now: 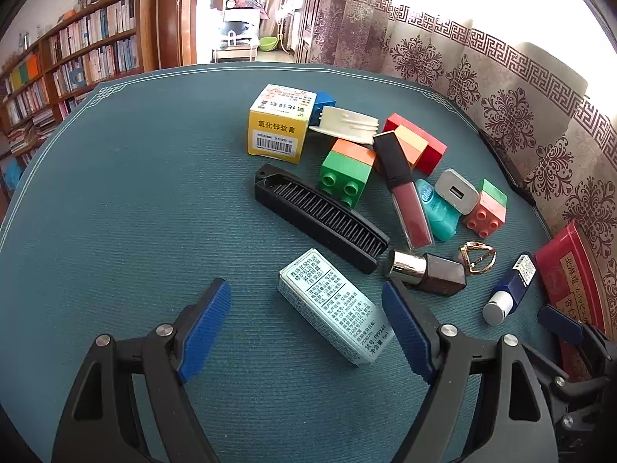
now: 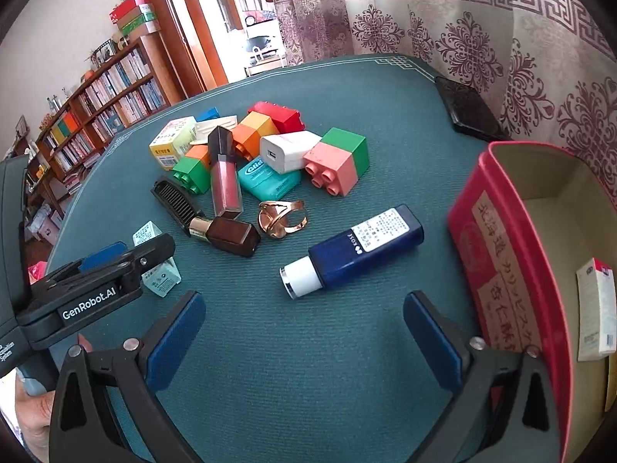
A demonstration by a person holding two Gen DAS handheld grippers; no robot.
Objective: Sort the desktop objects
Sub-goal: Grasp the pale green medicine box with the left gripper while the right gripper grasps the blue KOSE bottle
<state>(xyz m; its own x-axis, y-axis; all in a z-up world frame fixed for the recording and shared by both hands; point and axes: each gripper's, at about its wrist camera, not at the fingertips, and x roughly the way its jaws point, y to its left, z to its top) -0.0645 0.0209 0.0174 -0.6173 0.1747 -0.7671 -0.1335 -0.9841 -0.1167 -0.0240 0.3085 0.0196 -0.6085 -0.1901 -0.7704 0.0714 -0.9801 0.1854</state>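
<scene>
Clearly the sorting is only just getting going. The red tin [image 2: 497, 270] is sitting at the right edge of the teal table mat [image 1: 135, 212], and it is holding just one white carton [image 2: 595, 308] against its inner wall; whatever else lies deeper inside is hidden by the frame edge.

Everything else is still waiting outside the tin. Nearest to it the navy tube [image 2: 358, 247] is lying on its side, white cap pointing away from the tin. Further from the tin a gold ring [image 2: 283, 218], a brown lipstick [image 2: 227, 233], a black comb [image 1: 320, 216] and a pale green carton [image 1: 335, 308] are lying apart from one another. Furthest from the tin a heap is crowding together: a yellow ointment box [image 1: 277, 127], building bricks [image 1: 347, 169], a lip gloss [image 1: 403, 189], a teal floss case [image 2: 270, 179] and a white charger [image 2: 287, 150].

The left gripper [image 1: 308, 328] is hovering with its fingers spread, the pale green carton lying between them but not pinched. The right gripper [image 2: 304, 339] is hanging just short of the navy tube, fingers spread wide and gripping nothing.

So, by my judgement, nearly all the items are still waiting to be sorted.
</scene>
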